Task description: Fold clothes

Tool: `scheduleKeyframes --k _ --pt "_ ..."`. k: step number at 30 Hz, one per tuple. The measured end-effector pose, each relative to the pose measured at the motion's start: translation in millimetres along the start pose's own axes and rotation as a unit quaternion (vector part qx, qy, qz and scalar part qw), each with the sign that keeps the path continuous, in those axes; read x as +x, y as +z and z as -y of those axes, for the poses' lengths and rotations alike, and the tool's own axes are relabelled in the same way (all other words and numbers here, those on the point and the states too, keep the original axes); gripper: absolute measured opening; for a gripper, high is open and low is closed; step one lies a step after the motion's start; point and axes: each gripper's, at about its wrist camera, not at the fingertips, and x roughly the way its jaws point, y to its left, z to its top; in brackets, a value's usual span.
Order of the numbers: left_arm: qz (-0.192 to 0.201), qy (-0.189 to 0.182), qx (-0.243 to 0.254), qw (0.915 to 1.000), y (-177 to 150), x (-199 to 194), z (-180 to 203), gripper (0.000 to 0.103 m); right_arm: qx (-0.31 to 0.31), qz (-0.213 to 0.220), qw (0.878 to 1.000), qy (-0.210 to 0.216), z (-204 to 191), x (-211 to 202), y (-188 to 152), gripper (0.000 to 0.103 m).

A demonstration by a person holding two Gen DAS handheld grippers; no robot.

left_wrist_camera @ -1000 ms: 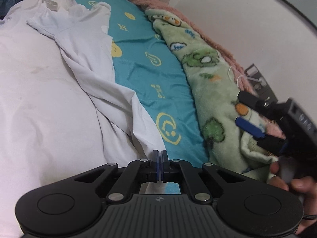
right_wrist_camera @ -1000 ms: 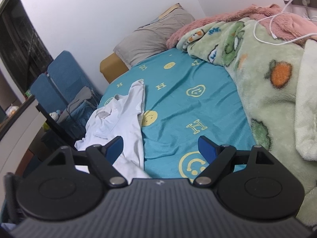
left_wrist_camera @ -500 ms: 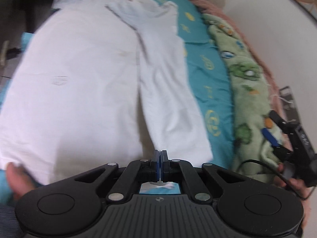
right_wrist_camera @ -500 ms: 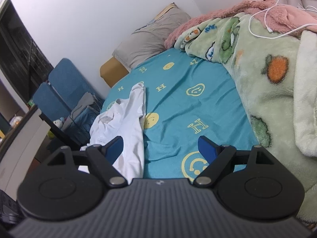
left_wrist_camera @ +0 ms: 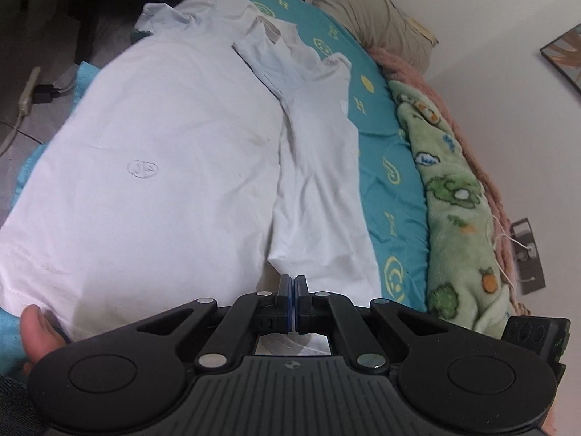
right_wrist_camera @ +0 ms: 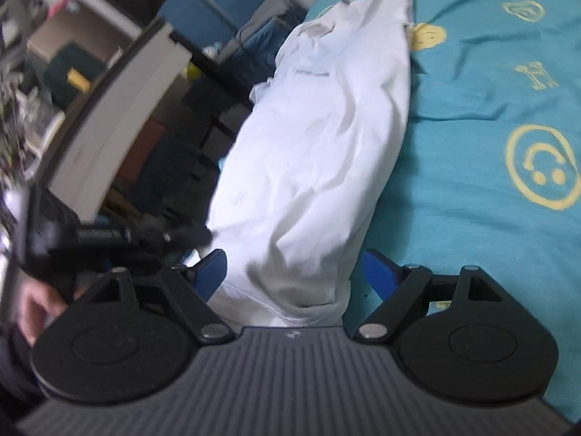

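left tool (left_wrist_camera: 291,303) — pads together, nothing seen between | right tool (right_wrist_camera: 294,274) — apart, straddling white shirt (right_wrist_camera: 319,152) hem

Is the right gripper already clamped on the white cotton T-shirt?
No, the right gripper has its blue pads wide apart on either side of the white cotton T-shirt's hem.

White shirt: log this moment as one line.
white shirt flat on teal sheet, one side folded in | left tool shut, holding nothing visible | right tool open astride shirt's near end
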Motion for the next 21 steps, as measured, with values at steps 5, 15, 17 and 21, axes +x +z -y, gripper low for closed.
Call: scheduleKeyframes --k 5,15,17,21 --pt "-0.005 0.018 0.001 0.9998 -1 12 -1 0.001 0.126 0.020 0.992 0.003 27 25 -5 0.075" --pt "-0.089 0.057 0.053 0.9930 -17 26 4 0.001 0.089 -0.060 0.993 -0.043 -6 32 -21 0.014" --pt "-0.113 0.057 0.070 0.9896 -21 28 8 0.001 0.065 -0.070 0.993 -0.065 -19 23 -19 0.013" --pt "-0.135 0.085 0.111 0.9810 -31 32 20 0.000 0.011 -0.095 0.988 -0.119 -38 16 -24 0.013"
